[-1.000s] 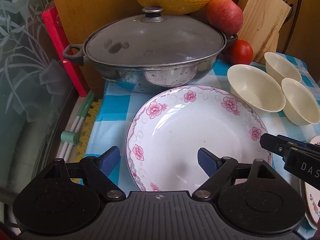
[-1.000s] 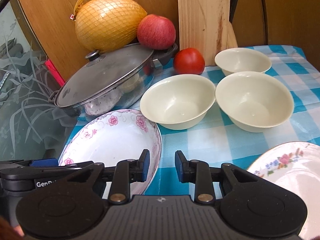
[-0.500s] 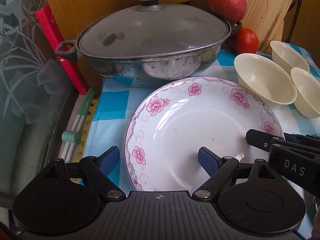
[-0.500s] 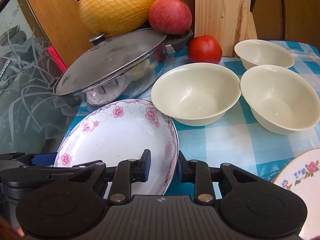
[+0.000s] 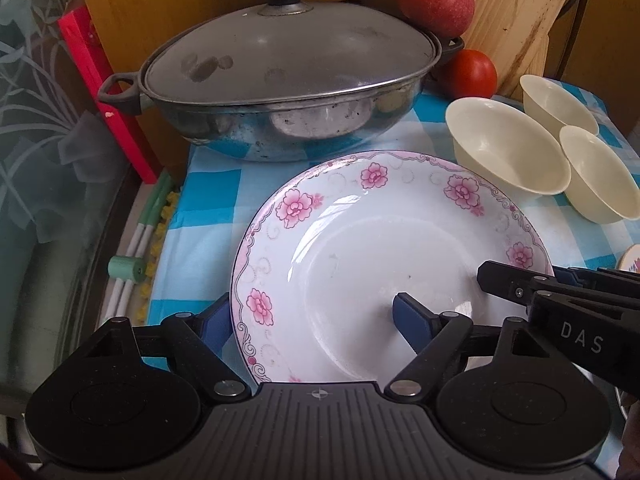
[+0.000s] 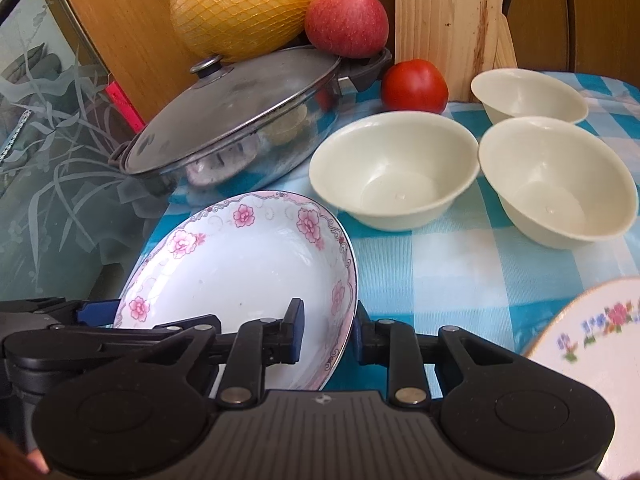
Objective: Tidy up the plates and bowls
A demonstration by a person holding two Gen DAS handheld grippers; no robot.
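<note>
Nearest the viewer, the right hand-held gripper (image 6: pixel 326 330) straddles the rim of a pink-flowered plate (image 6: pixel 240 264), one finger inside the dish and one outside at its near right edge; the jaws are narrow, though whether the pads actually press the rim cannot be told. The left hand-held gripper (image 5: pixel 312 314) reaches over the same plate (image 5: pixel 380 264) from its near left side, jaws spread wide and closing slightly, one blue pad (image 5: pixel 216 318) just outside the rim and the other above the plate's well, neither pressing the china. The plate sits at the front left of a tabletop covered in a blue-and-white checked cloth (image 6: pixel 440 268), its near right side looking a little raised. At the front right corner lies the edge of a second plate (image 6: pixel 592 352) with multicoloured flowers. Beyond, three cream bowls stand apart from one another: a large bowl (image 6: pixel 394 172) just behind the pink-flowered plate, a middle bowl (image 6: pixel 556 184) to its right, and a far bowl (image 6: pixel 528 96) behind them. To the left a lidded steel pan (image 5: pixel 288 88) rests on the cloth. A tomato (image 6: pixel 414 86) sits beside a wooden knife block (image 6: pixel 448 28), and an apple (image 6: pixel 346 20) and a netted pomelo (image 6: pixel 240 4) sit behind the pan, against the wooden panel.
</note>
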